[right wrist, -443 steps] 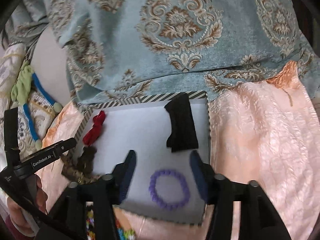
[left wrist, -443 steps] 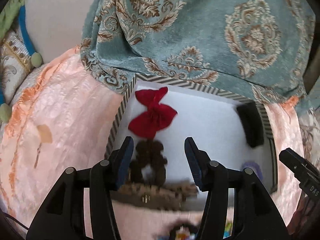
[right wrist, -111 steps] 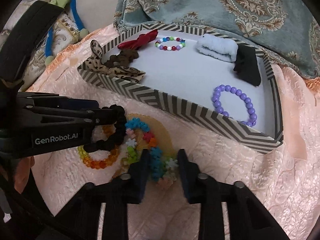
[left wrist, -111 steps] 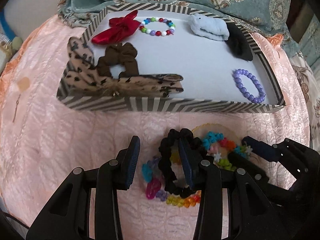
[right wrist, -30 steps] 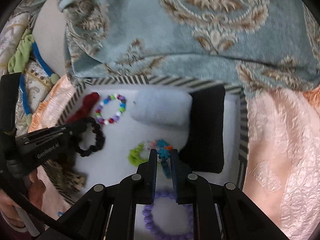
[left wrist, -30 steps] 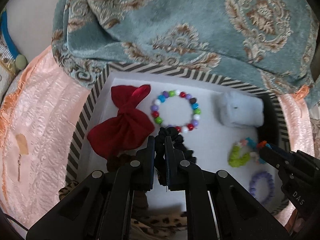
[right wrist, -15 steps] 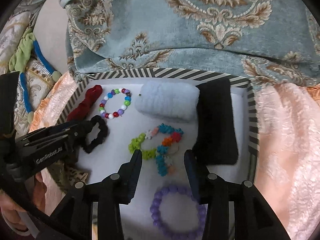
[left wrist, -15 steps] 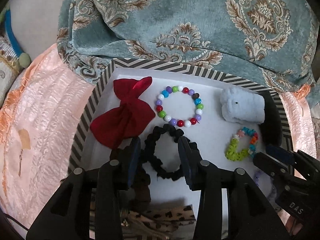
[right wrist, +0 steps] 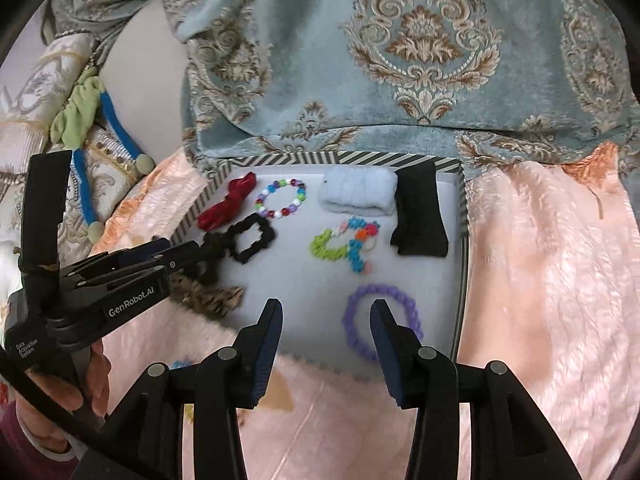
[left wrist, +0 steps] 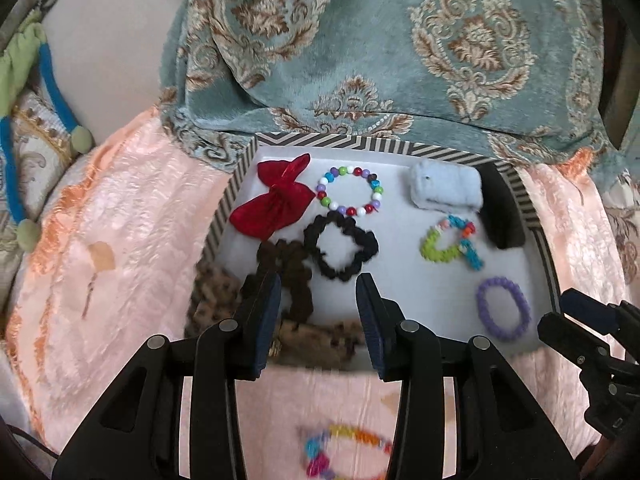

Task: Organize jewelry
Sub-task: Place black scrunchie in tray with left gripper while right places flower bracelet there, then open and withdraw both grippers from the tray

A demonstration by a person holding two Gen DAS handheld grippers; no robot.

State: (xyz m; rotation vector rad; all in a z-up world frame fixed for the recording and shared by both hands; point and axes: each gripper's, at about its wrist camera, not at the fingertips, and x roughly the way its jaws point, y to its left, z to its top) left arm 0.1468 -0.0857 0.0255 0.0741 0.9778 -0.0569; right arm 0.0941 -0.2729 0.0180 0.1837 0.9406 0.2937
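With both tools over the striped tray (left wrist: 224, 208), I note left gripper (left wrist: 318, 312) and right gripper (right wrist: 326, 330) jaws apart, just opened, empty — black scrunchie (left wrist: 340, 250) and star bracelet (right wrist: 348, 244) lie inside.

Glossy plastic bead bracelet (left wrist: 349, 191), matt fabric scrunchie (left wrist: 341, 246)

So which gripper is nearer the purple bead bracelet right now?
Right. The right gripper hangs just over the purple bead bracelet, one finger overlapping it; the left gripper sits across the tray by the black scrunchie.
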